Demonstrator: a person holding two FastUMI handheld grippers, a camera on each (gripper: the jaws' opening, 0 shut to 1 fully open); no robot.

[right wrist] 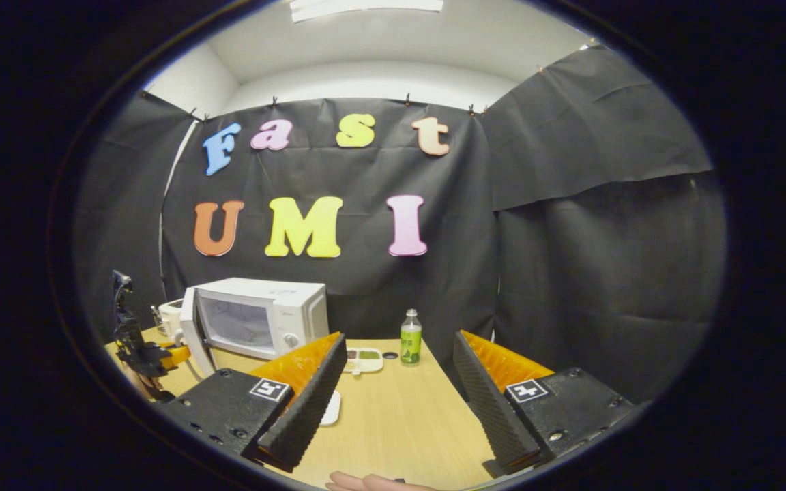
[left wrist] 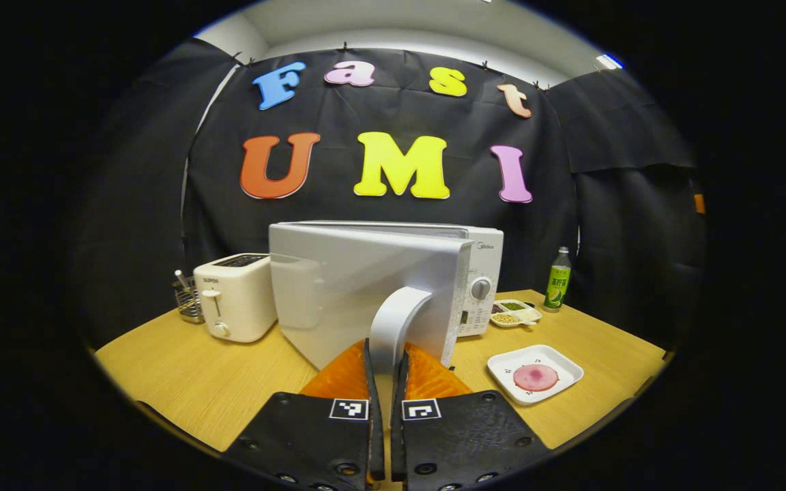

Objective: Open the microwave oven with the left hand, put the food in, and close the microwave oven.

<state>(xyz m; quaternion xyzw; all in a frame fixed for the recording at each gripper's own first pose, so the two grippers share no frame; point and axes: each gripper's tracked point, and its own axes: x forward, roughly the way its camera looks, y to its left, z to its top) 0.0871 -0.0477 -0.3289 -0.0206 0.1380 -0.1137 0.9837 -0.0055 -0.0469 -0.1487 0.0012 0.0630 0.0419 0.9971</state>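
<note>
The white microwave stands at the back of the wooden table, its door swung partly open toward me. My left gripper is shut on the door's curved grey handle, one finger on each side. The food, a round pink slice, lies on a white square plate to the right of the door. In the right gripper view the microwave shows its open door, with the left gripper at the handle. My right gripper hangs open over the table, holding nothing.
A white toaster and a wire rack stand left of the microwave. A small divided dish and a green bottle sit to its right. A hand shows at the bottom edge of the right gripper view.
</note>
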